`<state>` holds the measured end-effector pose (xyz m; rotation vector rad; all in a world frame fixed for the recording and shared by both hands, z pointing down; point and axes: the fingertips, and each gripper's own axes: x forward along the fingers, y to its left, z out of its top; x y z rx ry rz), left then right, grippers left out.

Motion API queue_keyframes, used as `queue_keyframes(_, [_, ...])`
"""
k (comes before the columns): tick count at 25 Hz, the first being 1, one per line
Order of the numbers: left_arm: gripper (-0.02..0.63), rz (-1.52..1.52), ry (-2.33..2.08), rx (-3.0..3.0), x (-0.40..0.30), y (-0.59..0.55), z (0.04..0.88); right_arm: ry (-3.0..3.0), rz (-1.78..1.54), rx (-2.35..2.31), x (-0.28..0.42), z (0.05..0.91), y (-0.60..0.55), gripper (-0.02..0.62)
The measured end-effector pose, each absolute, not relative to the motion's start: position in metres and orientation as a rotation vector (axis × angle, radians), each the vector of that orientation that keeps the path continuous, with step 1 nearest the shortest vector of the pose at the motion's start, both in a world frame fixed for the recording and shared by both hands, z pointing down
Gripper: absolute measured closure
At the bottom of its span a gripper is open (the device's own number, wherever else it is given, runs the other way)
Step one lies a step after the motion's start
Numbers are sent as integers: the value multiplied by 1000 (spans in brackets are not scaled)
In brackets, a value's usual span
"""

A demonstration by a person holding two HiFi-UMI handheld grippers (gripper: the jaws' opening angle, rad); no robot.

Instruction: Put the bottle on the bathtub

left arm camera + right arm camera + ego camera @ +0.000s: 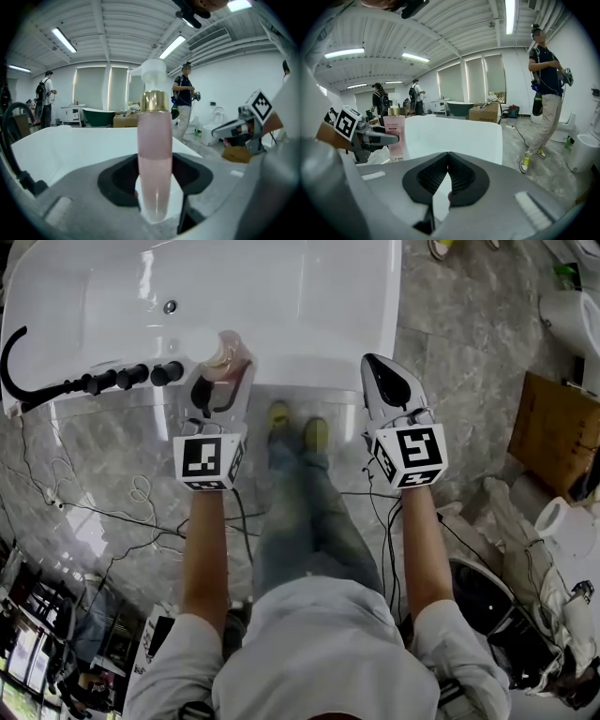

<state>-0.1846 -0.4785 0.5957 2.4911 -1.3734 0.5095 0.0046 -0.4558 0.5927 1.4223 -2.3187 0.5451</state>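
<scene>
Bottle (pixel 154 164) upright at white bathtub (pixel 309 381) rim, marble floor (pixel 459 362)

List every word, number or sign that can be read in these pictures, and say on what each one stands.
No text is legible anywhere.
Pink bottle: small dark print near its base, too blurred to read.
Two marker cubes: black-and-white square patterns, not letters or numbers.
Cardboard box: no print can be made out.
</scene>
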Motion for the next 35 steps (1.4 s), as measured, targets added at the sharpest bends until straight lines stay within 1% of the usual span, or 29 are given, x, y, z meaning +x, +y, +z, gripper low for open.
queue_keyframes(10, [394,531,-1372,2465,-179,-477,628,-2313,559,1409,12,615,-458,594])
queue_keyframes(21, [394,539,-1341,2494,-173,-476,646,-2295,562,1401,13,627,-453,594])
queue_keyframes(35, [394,540,-1315,2520,-184,-454,657,-2291,566,1381,-4,636,-443,594])
